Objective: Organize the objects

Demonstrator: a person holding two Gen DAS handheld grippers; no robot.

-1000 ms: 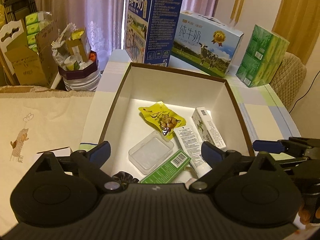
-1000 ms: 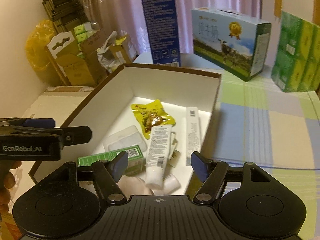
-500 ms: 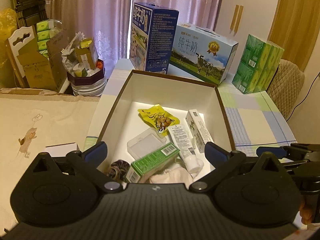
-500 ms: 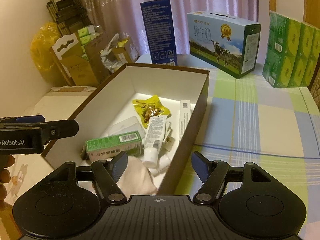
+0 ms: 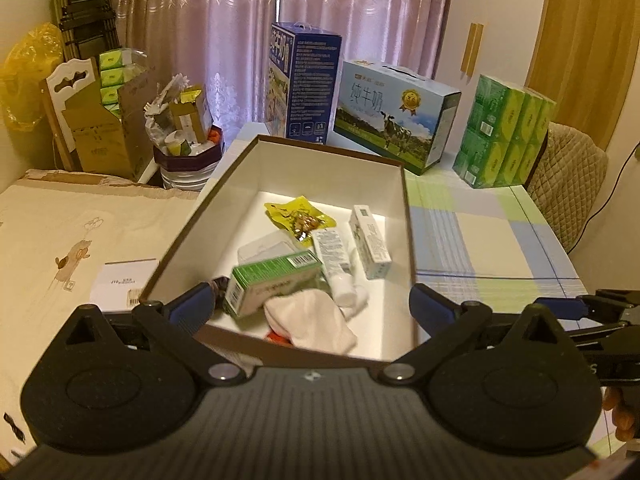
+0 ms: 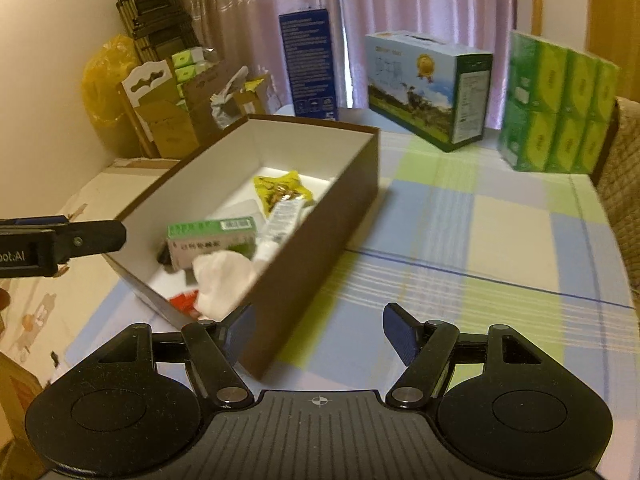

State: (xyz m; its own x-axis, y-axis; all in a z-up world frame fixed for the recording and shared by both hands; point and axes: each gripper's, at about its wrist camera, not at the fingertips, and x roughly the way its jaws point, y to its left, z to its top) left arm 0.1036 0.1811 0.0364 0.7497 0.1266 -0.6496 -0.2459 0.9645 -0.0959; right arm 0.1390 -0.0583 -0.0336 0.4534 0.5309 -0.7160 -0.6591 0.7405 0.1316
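**A:** Where's the stuff?

**Me:** In the brown, white-lined cardboard box (image 5: 404, 184) at 12 o'clock: green carton (image 5: 276, 282), white cloth (image 5: 310, 320). My left gripper (image 5: 308, 306) and right gripper (image 6: 320, 326) both spread wide, empty.

Brown box (image 5: 404, 216), white inside, open-topped, sits on the checked worktop (image 5: 480, 240). Contents as I see them: yellow snack pouch (image 5: 299, 217) flat toward the far end; clear plastic case (image 5: 266, 246) beside it; white tube (image 5: 334, 258) and white carton (image 5: 370, 242) lying lengthwise, side by side; green carton (image 5: 272, 282) resting on top; crumpled white cloth (image 5: 308, 318) at the near end. Something red (image 6: 182, 303) under the cloth, possibly a wrapper; blurred.
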